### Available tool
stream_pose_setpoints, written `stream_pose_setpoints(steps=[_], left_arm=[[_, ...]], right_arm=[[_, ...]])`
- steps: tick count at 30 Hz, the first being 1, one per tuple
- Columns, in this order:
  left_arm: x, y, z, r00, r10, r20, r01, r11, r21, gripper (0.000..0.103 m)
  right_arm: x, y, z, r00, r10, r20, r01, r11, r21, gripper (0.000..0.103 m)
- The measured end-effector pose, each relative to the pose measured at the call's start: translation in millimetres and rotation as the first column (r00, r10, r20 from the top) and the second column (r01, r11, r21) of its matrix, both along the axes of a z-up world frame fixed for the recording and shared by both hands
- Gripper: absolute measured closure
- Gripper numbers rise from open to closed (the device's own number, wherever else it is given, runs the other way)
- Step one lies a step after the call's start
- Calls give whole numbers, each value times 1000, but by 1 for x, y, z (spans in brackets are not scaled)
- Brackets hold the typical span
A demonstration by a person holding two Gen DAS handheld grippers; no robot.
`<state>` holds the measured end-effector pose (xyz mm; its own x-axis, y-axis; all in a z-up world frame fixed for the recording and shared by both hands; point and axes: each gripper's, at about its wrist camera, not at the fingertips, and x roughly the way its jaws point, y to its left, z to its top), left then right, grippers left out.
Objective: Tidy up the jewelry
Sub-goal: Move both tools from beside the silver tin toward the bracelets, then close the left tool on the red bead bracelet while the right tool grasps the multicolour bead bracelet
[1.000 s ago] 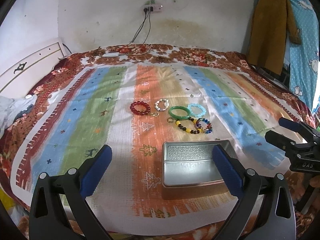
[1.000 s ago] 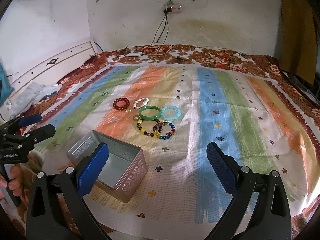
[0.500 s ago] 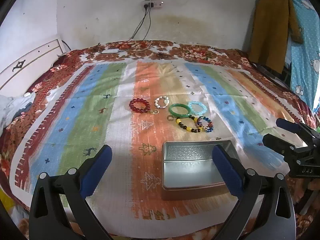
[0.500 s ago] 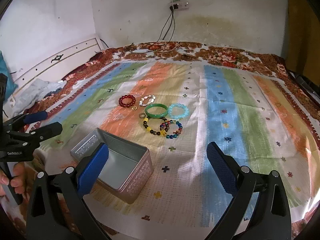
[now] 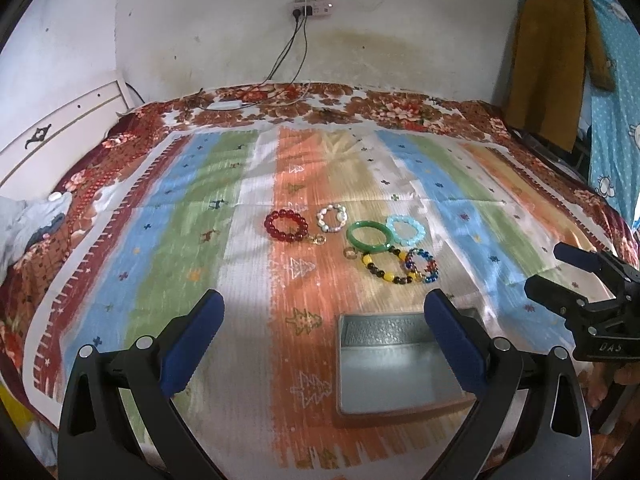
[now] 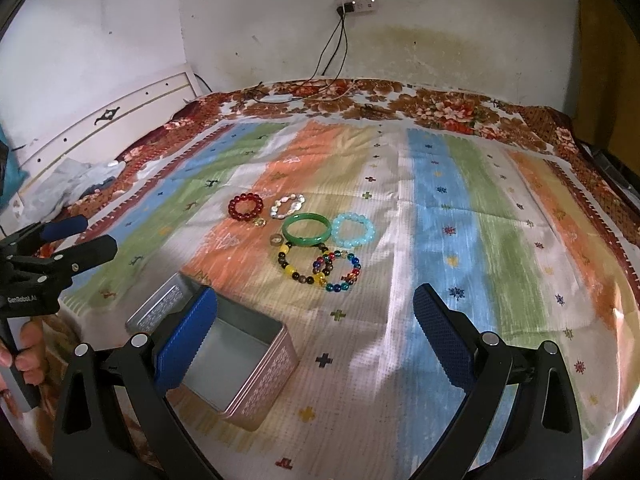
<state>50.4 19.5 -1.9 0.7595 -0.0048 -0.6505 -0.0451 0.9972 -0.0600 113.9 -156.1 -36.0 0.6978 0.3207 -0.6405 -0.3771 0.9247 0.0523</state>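
Note:
Several bracelets lie in a cluster mid-bed: a red bead bracelet, a white pearl one, a green bangle, a pale blue one, a yellow-and-black one and a multicoloured one, with small rings beside them. An open metal tin stands nearer, empty. My left gripper is open, above the tin's left side. My right gripper is open, right of the tin. Both hold nothing.
A striped cloth covers the bed over a floral sheet. A white headboard is at the left, a wall socket with cables behind, hanging clothes at the right. A hand holds the left gripper's handle.
Both cameras have moved forward and a little left; the tin has slid right in the left wrist view and the bracelets look nearer. Both grippers stayed open.

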Motion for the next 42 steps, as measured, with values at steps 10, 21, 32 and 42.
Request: stream_pose_setpoints(steps=[10,21,32,42], left_arm=[[34,9,3,1000,18,-22,-18,1000,-2,5],[65,21,1,997,36,-66,-36,999,-8,5],[106,37,-4,993,73,-93,-71,997,23,5],[145,53,-22,978,113,-173,-111,994,20,5]], right_arm=[[32,-1,0,999,-5,-43,6,1000,12,4],[62,0,-5,995,-20,-96,21,1000,8,4],[92,1,-14,990,-30,-139,26,999,-32,4],[119,4,-31,974,-45,-222,30,997,-72,4]])
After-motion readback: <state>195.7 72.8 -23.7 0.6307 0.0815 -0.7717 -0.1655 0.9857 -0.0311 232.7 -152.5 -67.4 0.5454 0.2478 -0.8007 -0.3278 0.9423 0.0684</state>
